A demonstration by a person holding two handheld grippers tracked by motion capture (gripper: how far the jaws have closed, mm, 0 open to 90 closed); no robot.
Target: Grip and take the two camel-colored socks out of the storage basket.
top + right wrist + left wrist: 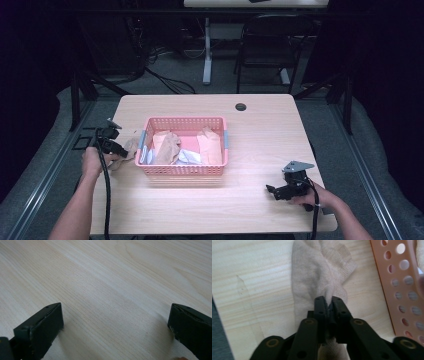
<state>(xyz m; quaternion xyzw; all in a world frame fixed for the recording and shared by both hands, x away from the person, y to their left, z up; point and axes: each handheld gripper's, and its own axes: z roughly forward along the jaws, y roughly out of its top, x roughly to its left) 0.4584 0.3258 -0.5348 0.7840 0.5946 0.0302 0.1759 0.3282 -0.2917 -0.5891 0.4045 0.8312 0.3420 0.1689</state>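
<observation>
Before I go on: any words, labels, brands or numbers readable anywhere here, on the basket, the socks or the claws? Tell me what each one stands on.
None: no readable text in any view.
Basket: plain pink plastic with holes, no label.
Sock in the left claw: plain beige knit, no mark or tag.
Right claw: bare black, no print.
Table: bare wood grain.

The worktop (260, 125) is light wood with a small round hole (241, 107) near its far edge. It stands on a grey floor (170, 75). Behind it is a dark folding chair (270, 45) and the white leg (207, 50) of another table. Black cables (160, 75) lie on the floor. The room around is very dark.
</observation>
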